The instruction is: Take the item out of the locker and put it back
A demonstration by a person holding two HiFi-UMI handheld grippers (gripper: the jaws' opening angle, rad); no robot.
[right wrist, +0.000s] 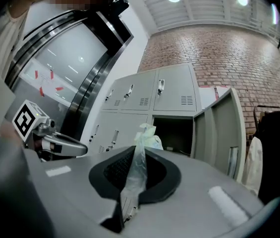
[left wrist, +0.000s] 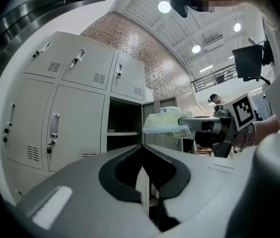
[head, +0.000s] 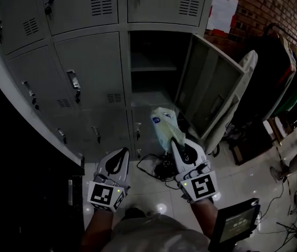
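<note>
**Bag out of the locker, pinched in my right gripper**

My right gripper (head: pixel 177 142) has its jaws closed down narrow on the thin, twisted neck of a pale plastic bag (head: pixel 165 124). In the right gripper view the film runs straight up between the two pads, and the fuller part of the bag stands above the jaw tips. The bag is outside the locker, held in the air. From the head view it sits just below the open compartment (head: pixel 153 62) and beside the swung-out door (head: pixel 207 85).

Inside that compartment I can make out a shelf (head: pixel 149 68); I cannot tell what lies on it, as the interior is too dark.

My left gripper (head: pixel 123 152) is lower and to the left, well apart from the bag. Its jaws are pressed together with nothing between them, and the left gripper view shows their tips meeting on one line.

The other locker doors (head: pixel 88 80) around the open one are closed. Dark cables (head: pixel 156 164) lie on the glossy floor under the grippers.
</note>
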